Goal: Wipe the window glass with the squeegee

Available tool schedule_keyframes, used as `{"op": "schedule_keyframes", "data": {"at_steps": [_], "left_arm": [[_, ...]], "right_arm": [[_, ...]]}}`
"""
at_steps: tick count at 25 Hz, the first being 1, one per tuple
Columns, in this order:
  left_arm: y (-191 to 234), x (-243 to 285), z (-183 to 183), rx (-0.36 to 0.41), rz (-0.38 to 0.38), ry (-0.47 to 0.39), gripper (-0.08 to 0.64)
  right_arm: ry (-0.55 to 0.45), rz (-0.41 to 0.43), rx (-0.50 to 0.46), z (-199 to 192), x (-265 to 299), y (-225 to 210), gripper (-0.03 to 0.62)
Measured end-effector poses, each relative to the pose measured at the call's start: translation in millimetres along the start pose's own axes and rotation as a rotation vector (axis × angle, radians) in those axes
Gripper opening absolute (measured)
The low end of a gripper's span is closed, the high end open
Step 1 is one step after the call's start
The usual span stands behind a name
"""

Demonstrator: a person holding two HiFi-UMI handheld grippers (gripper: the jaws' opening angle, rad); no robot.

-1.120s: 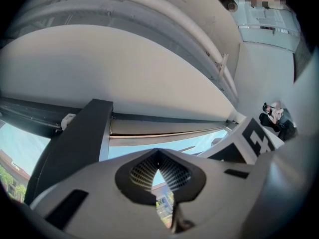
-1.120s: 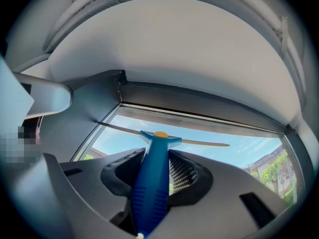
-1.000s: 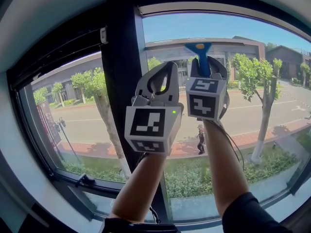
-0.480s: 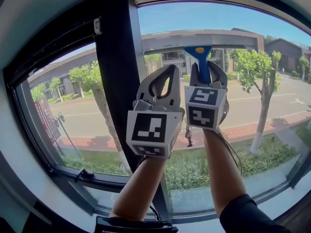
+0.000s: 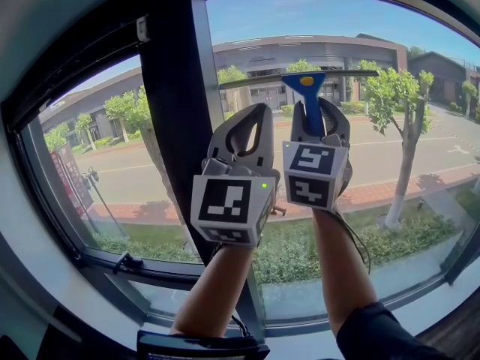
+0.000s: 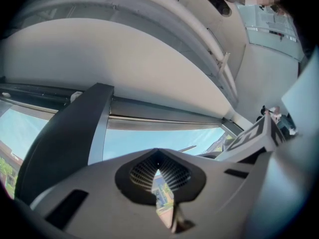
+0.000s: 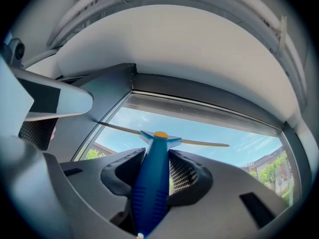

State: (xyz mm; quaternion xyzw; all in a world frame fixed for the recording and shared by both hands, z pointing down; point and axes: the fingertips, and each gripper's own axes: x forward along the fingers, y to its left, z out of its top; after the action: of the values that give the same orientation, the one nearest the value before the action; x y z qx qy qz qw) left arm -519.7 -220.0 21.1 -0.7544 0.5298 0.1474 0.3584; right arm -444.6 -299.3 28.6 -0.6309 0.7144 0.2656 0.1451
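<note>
A person stands at a large window and raises both arms toward the clear window glass (image 5: 405,43), beyond which lie a sunny street, trees and low buildings. The right gripper (image 5: 318,115), a grey two-jaw tool with a marker cube, has its jaws clamped on the blue plastic handle of a squeegee (image 5: 308,96). The right gripper view shows that handle (image 7: 152,183) upright between the jaws. The squeegee's thin, dark rubber blade (image 5: 262,79) runs level across the pane at its top end. The left gripper (image 5: 251,118) is held up just beside the right one, in front of the dark vertical window post (image 5: 176,111). In the left gripper view, the left gripper's (image 6: 158,169) jaws are brought together on nothing, with only a sliver of daylight between them. A second ago only the blue head of the squeegee showed, right up at the top edge of the glass. Now the whole blade is visible, clearly below that edge and crossing the building outside. This suggests a downward stroke has begun near the top left corner of the pane, beside the post. Most of the glass below and toward the right edge looks yet to be wiped. I cannot tell whether the blade is pressed flat against the glass.
</note>
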Motion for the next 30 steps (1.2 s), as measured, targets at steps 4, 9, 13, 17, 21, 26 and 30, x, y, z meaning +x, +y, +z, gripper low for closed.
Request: {"op": "schedule_keyframes", "data": {"at_steps": [4,9,13,17,21,26,30], "left_arm": [[-3.2,-1.0,-4.9,-0.011,0.006,-0.002,0.002],[-7.0,-6.3,-12.9,-0.042,0.017,0.026,0.002],[-5.9,-10.8,-22.0,-0.032,0.032,0.03,0.002],[-5.5,-14.7,-31.5,-0.028,0.042,0.038,0.002],[-7.7,-19.4,-35.8,-0.027,0.044,0.049,0.002],[-6.8,-23.4,-37.3,-0.025,0.051,0.044,0.002],[-11.6,-27.1,-45.7,-0.05,0.047,0.068,0.002]], "right_arm": [[0.006,0.007,-0.009,-8.8,-6.8,3.0,0.141],[0.007,0.016,-0.018,-18.0,-12.7,6.1,0.141],[0.007,0.014,-0.02,-24.8,-17.6,7.9,0.141],[0.008,0.012,-0.02,-31.9,-22.3,9.9,0.141],[0.014,0.01,-0.023,-40.7,-29.3,10.6,0.141],[0.026,0.018,-0.026,-50.9,-35.7,14.8,0.141],[0.036,0.017,-0.033,-58.9,-40.7,15.2,0.141]]}}
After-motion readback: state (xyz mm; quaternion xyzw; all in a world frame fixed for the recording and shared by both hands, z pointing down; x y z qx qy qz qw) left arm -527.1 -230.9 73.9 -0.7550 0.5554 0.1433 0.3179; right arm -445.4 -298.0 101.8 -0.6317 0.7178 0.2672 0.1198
